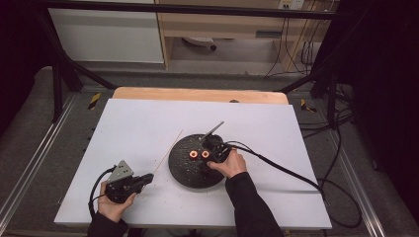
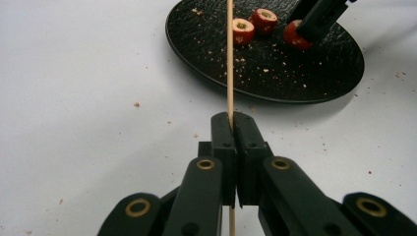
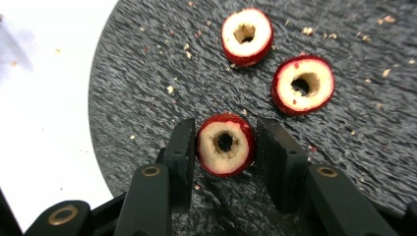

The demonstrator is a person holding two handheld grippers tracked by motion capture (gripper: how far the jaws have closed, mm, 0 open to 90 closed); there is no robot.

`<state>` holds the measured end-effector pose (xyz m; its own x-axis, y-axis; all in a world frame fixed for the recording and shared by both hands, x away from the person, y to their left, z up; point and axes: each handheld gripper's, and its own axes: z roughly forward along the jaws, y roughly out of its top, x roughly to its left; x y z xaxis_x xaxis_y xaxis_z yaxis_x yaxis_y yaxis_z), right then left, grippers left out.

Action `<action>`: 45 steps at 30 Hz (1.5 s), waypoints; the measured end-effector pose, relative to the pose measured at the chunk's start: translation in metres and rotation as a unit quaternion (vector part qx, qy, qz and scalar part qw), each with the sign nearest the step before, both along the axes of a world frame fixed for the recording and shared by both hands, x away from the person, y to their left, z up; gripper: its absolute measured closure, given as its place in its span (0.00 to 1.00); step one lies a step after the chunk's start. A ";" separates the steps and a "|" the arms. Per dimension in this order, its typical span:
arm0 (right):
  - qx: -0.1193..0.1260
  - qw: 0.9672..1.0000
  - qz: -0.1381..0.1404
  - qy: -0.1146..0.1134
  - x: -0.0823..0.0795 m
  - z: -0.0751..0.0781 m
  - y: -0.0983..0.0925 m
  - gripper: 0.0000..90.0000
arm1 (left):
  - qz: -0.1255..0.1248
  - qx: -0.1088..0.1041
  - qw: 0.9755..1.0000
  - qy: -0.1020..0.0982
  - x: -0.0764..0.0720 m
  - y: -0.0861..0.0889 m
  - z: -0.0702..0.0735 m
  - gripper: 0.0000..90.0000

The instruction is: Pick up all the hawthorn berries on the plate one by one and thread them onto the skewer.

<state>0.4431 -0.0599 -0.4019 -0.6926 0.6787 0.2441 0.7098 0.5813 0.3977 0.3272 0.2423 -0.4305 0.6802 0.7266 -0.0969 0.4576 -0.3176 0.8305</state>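
A black round plate (image 1: pixel 190 177) lies on the white tabletop with three cored red fruit slices on it. My right gripper (image 3: pixel 226 129) points down at the plate and is shut on one slice (image 3: pixel 225 156), a pad pressed on each side. The other two slices (image 3: pixel 246 35) (image 3: pixel 303 84) lie free just beyond it. My left gripper (image 2: pixel 232 120) rests low at the table's near left, shut on a thin wooden skewer (image 2: pixel 229 73). The skewer runs forward from the jaws across the plate's rim (image 2: pixel 275 93) towards the slices (image 2: pixel 243 30).
Fruit crumbs dot the plate and the white board (image 1: pixel 148 118) around it. A black cable (image 1: pixel 281 170) trails from the right gripper over the board's right side. A wooden table edge (image 1: pixel 197 94) shows behind the board, with dark frame bars beyond.
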 end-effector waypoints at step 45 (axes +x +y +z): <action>0.292 0.936 -0.141 -0.140 -0.045 0.000 -0.047 0.68 | 0.012 -0.011 1.000 -0.004 -0.002 -0.004 -0.001 0.98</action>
